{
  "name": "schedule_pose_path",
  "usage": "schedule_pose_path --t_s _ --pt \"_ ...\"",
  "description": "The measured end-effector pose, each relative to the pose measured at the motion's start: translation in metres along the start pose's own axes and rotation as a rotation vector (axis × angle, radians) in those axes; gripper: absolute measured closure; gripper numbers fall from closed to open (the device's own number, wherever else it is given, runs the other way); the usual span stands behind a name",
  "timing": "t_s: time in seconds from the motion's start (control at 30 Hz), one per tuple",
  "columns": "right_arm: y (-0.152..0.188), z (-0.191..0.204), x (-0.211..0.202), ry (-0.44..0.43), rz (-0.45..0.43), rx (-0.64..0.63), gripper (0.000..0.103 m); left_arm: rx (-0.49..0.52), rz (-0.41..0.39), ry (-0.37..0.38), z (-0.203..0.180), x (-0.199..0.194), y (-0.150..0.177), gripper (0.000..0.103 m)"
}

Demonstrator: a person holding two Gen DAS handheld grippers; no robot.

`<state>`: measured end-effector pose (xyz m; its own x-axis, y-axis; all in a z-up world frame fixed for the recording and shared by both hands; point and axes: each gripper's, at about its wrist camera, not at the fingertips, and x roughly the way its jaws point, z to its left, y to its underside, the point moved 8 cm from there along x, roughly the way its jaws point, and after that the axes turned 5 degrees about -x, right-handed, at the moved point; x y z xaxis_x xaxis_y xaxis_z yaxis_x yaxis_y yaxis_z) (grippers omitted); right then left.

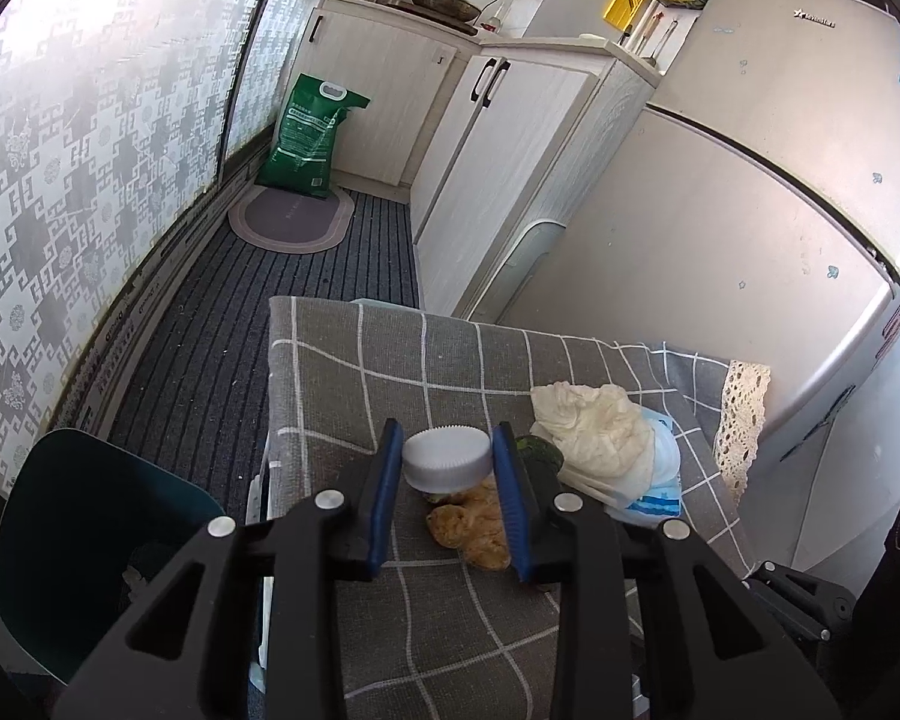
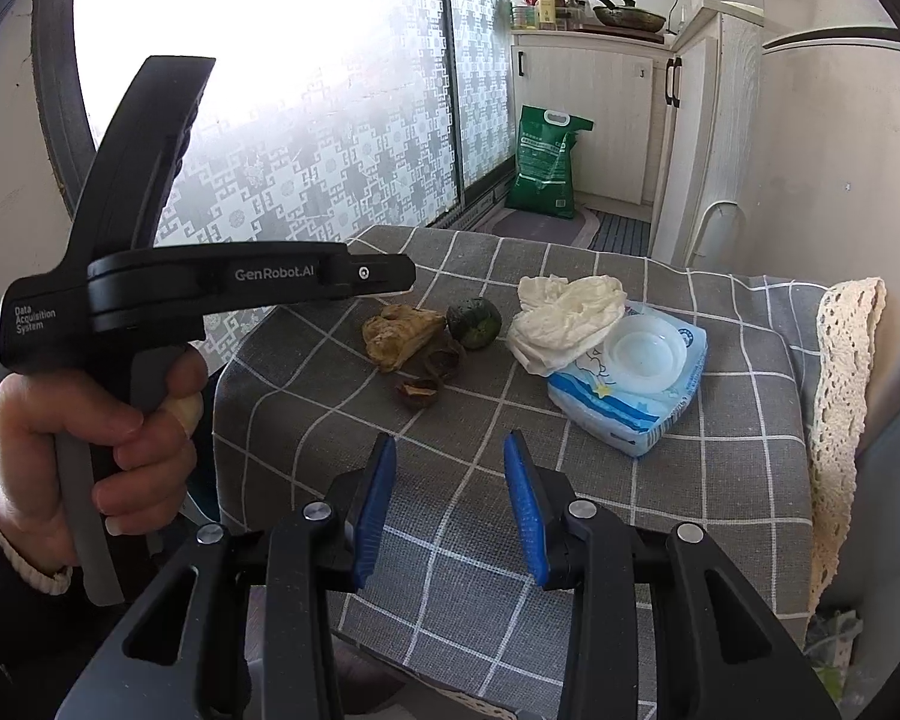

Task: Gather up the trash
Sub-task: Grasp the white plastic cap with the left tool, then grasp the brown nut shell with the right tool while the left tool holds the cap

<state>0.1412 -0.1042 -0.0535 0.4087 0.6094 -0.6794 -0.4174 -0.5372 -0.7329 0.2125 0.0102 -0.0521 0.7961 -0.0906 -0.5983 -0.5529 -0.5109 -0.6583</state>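
My left gripper (image 1: 448, 427) is shut on a white ribbed cap (image 1: 447, 463), with a blue pad against each of its sides, above the grey checked tablecloth (image 1: 390, 372). Just under the cap lies a brown peel (image 1: 471, 531), with a dark green fruit (image 1: 543, 450) to its right. Beside them are a crumpled white tissue (image 1: 594, 429) and a blue wipes pack (image 1: 654, 489). My right gripper (image 2: 449, 438) hangs open over bare cloth at the table's near side, nothing between its pads. Ahead of it lie the peel (image 2: 402, 333), green fruit (image 2: 475, 321), tissue (image 2: 564, 312) and wipes pack (image 2: 636, 396). A hand holds the left gripper (image 2: 402, 276) at the left.
A dark teal bin (image 1: 90, 540) stands on the floor left of the table. Small brown scraps (image 2: 420, 393) lie near the peel. A fridge (image 1: 780, 150) and white cabinets (image 1: 498, 180) stand to the right, with a green sack (image 1: 309, 132) and an oval mat (image 1: 291, 219) beyond.
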Motion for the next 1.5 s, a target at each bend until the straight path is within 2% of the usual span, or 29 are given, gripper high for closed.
schedule_pose_path --t_s 0.33,0.63,0.73,1.0,1.03,1.23,1.5 --pt "-0.008 0.005 0.013 0.001 0.01 0.008 0.065 0.063 -0.09 0.079 -0.011 -0.034 -0.006 0.07" --pt "-0.017 0.009 0.033 -0.001 0.043 0.027 0.065 0.099 -0.112 0.111 0.001 -0.058 0.001 0.07" --pt "-0.019 0.01 0.037 0.01 0.05 0.039 0.066 0.103 -0.104 0.106 0.007 -0.062 0.003 0.07" --pt "-0.022 0.007 0.047 0.026 0.069 0.056 0.077 0.116 -0.12 0.092 0.025 -0.076 0.005 0.07" --pt "-0.023 0.009 0.048 0.028 0.072 0.055 0.082 0.119 -0.124 0.087 0.027 -0.078 0.005 0.07" --pt "-0.028 0.017 0.044 0.055 0.084 0.034 0.082 0.128 -0.127 0.049 0.045 -0.083 0.005 0.07" --pt "-0.045 0.029 0.026 0.066 0.044 0.024 0.082 0.123 -0.133 0.005 0.07 -0.091 0.008 0.07"
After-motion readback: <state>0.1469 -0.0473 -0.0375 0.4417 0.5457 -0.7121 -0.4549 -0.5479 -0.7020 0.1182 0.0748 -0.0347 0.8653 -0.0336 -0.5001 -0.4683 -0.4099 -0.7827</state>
